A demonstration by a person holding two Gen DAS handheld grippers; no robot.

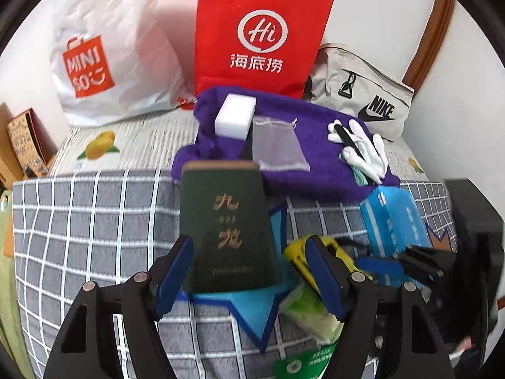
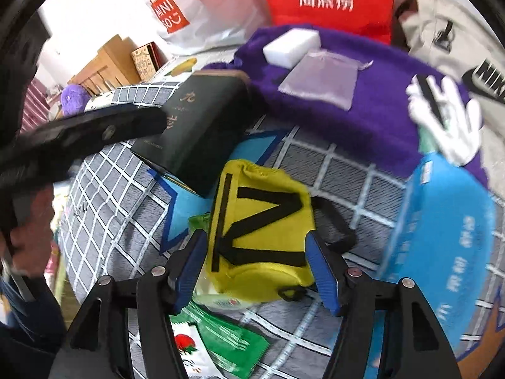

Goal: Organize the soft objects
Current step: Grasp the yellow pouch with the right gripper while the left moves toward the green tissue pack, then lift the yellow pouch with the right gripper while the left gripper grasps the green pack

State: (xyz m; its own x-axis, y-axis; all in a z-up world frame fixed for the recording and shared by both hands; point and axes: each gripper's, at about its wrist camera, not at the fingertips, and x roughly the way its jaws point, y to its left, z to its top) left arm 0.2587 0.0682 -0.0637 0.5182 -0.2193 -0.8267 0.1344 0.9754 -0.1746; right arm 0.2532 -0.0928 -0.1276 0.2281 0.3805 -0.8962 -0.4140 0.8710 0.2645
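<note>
A dark green box (image 1: 228, 227) with gold characters stands between the fingers of my open left gripper (image 1: 249, 246); the pads sit at its sides, contact unclear. It also shows in the right wrist view (image 2: 199, 126). My open right gripper (image 2: 255, 243) straddles a yellow pouch (image 2: 262, 230) with black straps, lying on the grey checked blanket (image 2: 347, 170). A purple towel (image 1: 315, 158) behind carries a white sponge (image 1: 235, 115), a sheer pouch (image 1: 277, 147) and white gloves (image 1: 363, 148).
A white Miniso bag (image 1: 104, 63), a red paper bag (image 1: 258, 38) and a grey Nike bag (image 1: 363, 94) stand at the back wall. A blue packet (image 2: 442, 246) lies right. Green snack packets (image 2: 221, 341) lie under the right gripper. Wooden furniture (image 2: 104, 66) is far left.
</note>
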